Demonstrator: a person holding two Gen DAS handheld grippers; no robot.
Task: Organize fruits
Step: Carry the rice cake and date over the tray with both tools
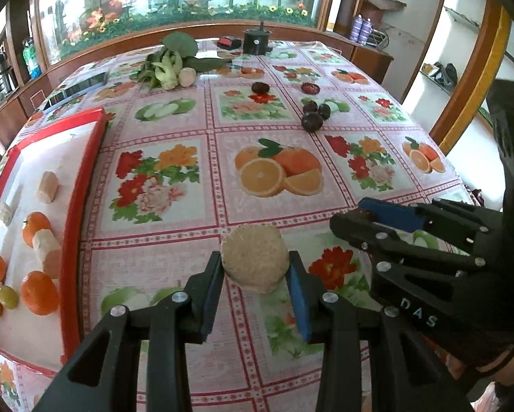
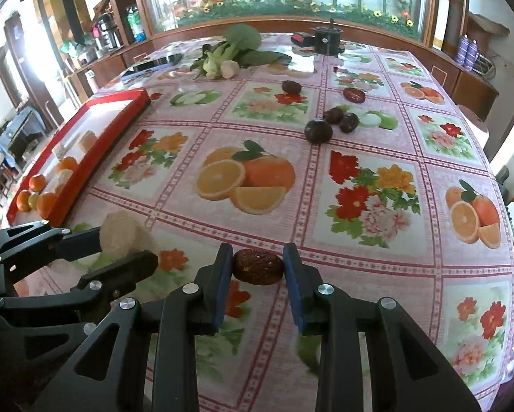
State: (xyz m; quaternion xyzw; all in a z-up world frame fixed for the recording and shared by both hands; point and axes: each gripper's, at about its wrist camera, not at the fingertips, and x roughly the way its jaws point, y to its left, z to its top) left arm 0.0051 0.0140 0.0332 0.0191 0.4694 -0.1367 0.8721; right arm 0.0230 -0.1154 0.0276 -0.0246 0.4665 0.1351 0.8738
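1. Left hand-held gripper (image 1: 255,276) is closed on a pale, round, fibrous-faced chunk (image 1: 254,262), its blue pads pressing both sides, and holds it clear above the table (image 1: 174,213).
2. Right hand-held gripper (image 2: 258,267) has its jaws nearly together, pinching a dark reddish-brown wrinkled fruit (image 2: 258,266) between the blue pads, also lifted off the cloth.
3. Both tools sit side by side; in the left wrist view the right one shows at the right edge, held by a hand in a black glove (image 1: 480,309), and in the right wrist view the left one with its pale chunk appears at lower left.
4. Beneath them lies a pink checked tablecloth (image 2: 377,257) printed with oranges, flowers and apples.
5. At the table's left edge stands a red-rimmed tray (image 1: 85,185) with a white floor. It holds several oranges (image 1: 39,292), a small greenish fruit (image 1: 8,297) and more pale chunks (image 1: 47,187).
6. Farther out, right of centre, a cluster of dark purple fruits (image 1: 312,122) rests on the cloth, with two more dark fruits (image 1: 260,87) lying apart beyond it.
7. Near the far edge lie leafy greens (image 1: 174,58) with pale stalks, a black cylindrical container (image 1: 255,41) and a small red-and-black item (image 1: 229,42).
8. A dark phone (image 2: 154,63) lies flat near the far left corner.
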